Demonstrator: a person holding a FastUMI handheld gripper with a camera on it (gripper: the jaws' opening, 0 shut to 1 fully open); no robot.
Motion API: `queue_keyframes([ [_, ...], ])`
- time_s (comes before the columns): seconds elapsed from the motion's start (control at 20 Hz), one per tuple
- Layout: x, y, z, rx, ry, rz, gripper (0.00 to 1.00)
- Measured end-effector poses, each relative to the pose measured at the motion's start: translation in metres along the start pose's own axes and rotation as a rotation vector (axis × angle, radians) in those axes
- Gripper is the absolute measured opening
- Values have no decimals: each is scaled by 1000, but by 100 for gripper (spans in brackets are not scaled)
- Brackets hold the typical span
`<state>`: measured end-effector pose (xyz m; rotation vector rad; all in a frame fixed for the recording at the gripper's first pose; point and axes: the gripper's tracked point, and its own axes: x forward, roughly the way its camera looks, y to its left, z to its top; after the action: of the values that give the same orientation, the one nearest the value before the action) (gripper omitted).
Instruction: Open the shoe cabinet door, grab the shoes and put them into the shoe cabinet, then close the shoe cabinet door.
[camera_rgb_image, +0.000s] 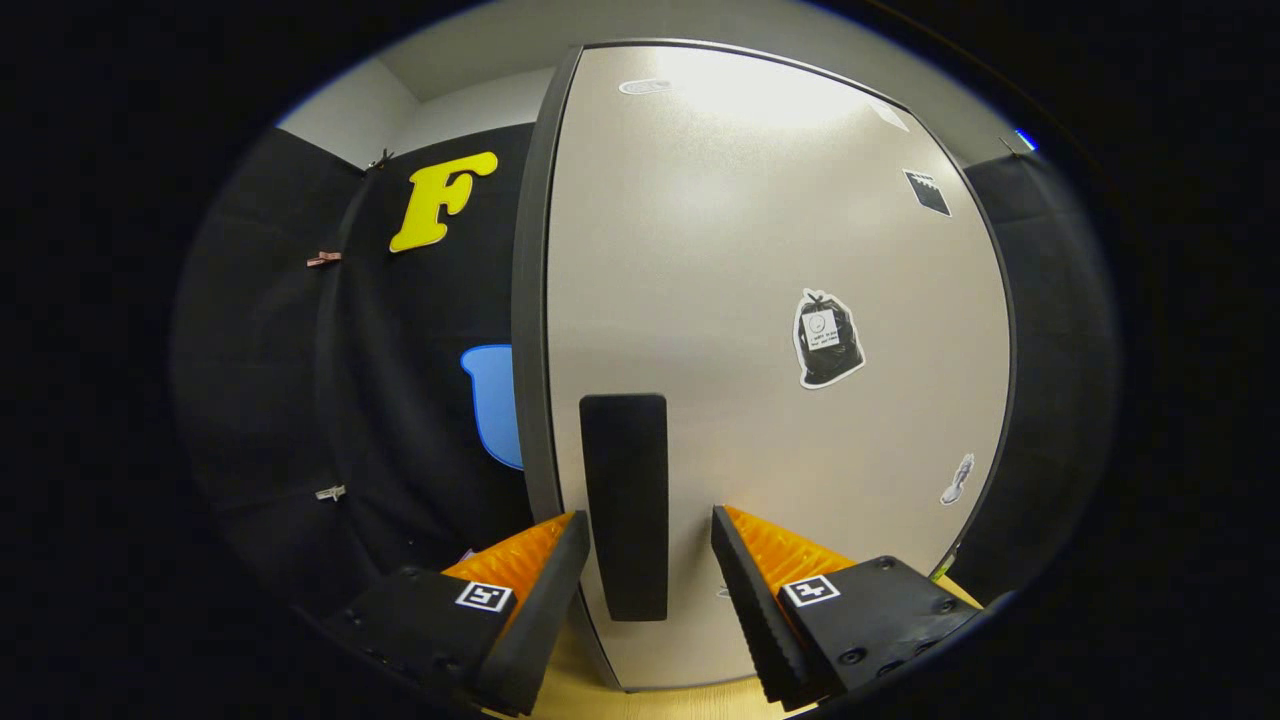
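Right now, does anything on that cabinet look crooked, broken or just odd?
Nothing looks damaged. The shoe cabinet door carries a few stickers, oddly scattered; its curve is likely just lens bending. The open gripper has its fingers either side of the black handle.

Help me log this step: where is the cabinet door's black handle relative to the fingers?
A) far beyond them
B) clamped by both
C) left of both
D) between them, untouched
D: the black handle stands in the gap between the open fingers, with space on each side, on the shoe cabinet door.
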<state>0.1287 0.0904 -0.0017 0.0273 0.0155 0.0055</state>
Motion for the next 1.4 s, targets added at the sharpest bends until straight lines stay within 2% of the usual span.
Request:
queue_keyframes([
  [0.05,0,1,-2,0,5,-1,82],
  [0.15,2,0,-2,-8,3,-8,55],
  [0.25,-2,6,-4,-13,15,9,57],
  [0.35,-1,6,-4,-25,3,4,35],
  [0.45,-1,6,-4,-20,4,6,35],
  [0.5,1,6,-4,-19,8,7,27],
  [1.0,-21,5,-2,-9,12,72,27],
  [1.4,-73,-6,4,9,31,117,27],
])
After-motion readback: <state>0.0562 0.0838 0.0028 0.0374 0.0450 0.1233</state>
